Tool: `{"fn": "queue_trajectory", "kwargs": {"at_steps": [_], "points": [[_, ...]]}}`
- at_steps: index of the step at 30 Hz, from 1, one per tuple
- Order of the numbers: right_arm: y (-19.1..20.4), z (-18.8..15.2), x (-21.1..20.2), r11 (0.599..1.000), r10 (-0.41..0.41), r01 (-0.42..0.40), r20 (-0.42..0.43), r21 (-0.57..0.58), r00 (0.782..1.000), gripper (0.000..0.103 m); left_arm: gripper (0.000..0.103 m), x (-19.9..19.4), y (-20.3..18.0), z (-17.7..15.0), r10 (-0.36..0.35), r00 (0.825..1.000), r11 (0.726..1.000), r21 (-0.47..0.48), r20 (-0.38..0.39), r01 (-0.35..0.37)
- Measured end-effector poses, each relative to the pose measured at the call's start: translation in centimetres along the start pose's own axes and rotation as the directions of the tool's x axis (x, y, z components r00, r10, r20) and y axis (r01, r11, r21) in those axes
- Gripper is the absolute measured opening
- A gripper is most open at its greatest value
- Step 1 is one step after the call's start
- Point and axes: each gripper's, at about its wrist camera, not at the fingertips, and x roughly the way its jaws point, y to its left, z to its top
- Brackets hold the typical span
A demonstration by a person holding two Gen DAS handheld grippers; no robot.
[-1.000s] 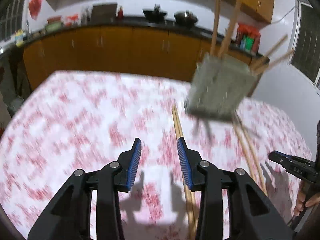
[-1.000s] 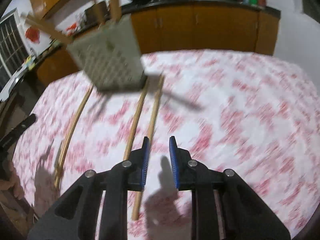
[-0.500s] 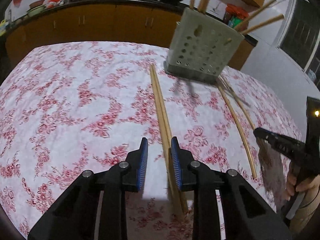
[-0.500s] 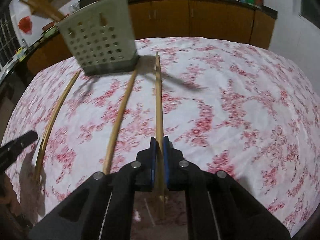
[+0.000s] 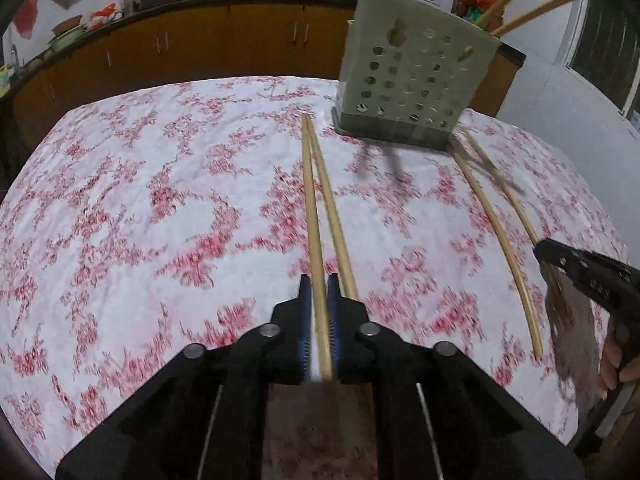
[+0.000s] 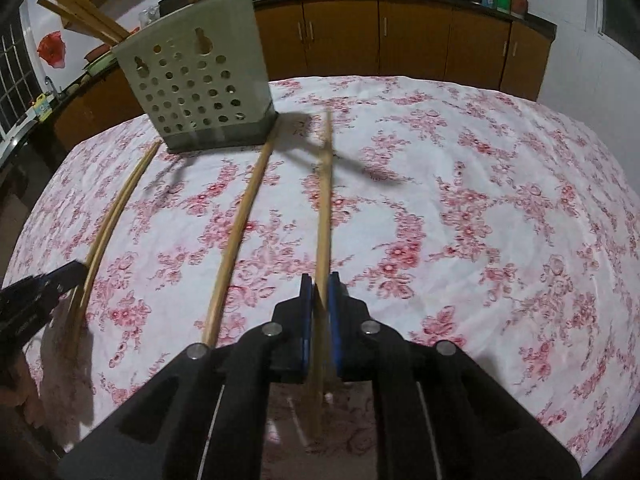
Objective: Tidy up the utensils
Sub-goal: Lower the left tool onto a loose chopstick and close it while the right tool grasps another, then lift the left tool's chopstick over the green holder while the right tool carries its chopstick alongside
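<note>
We have the left hand-held gripper (image 5: 319, 308) closed on 1 chopstick (image 5: 310, 200) near its thick end, so the shaft runs toward 12 o'clock for an easy tip into the perforated utensil holder (image 5: 408, 80) at 1 o'clock. Its twin (image 5: 334, 216) lies touching alongside on the floral table (image 5: 140, 200). The right hand-held gripper (image 6: 319, 304) likewise pinches 1 chopstick (image 6: 325, 200), the holder at its 11 o'clock. The sticks are pale bamboo, long, slim and tapering; several already stand in the holder.
</note>
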Motion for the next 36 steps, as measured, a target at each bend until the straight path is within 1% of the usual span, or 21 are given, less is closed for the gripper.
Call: {"fn": "queue_trajectory", "kwargs": {"at_steps": [3, 6, 8, 12, 15, 23, 36], "points": [[0.4, 0.3, 0.3, 1.0, -0.02, 0.02, 0.006, -0.02, 1.0, 0.01, 0.008, 0.5, 0.8, 0.8, 0.021, 1.0, 1.0, -0.01, 0.006, -0.021], [-0.2, 0.9, 0.7, 0.999, -0.048, 0.048, 0.025, 0.002, 0.999, 0.009, 0.008, 0.7, 2.0, 1.3, 0.044, 0.999, 0.999, -0.027, 0.014, -0.043], [-0.7, 1.3, 0.9, 0.998, -0.065, 0.065, 0.04, 0.018, 0.997, 0.009, 0.008, 0.7, 2.6, 1.4, 0.046, 0.999, 0.998, -0.041, 0.019, -0.046], [-0.9, 1.3, 1.2, 0.998, -0.067, 0.066, 0.062, 0.017, 0.996, 0.009, 0.008, 0.4, 2.7, 1.0, 0.047, 0.998, 0.998, -0.039, 0.033, -0.046], [-0.8, 1.1, 1.2, 0.997, -0.074, 0.074, 0.073, 0.005, 0.995, 0.009, 0.008, 0.4, 2.8, 0.9, 0.042, 0.999, 0.998, -0.043, 0.033, -0.041], [-0.8, 1.0, 1.1, 0.998, -0.067, 0.067, 0.073, 0.013, 0.995, 0.009, 0.008, 0.3, 3.6, 0.9, -0.003, 0.999, 0.996, -0.085, 0.036, 0.006], [-1.0, 1.0, 1.2, 0.998, -0.068, 0.067, 0.072, 0.018, 0.995, 0.009, 0.009, 0.2, 3.6, 1.0, -0.006, 0.999, 0.996, -0.09, 0.036, 0.009]]}}
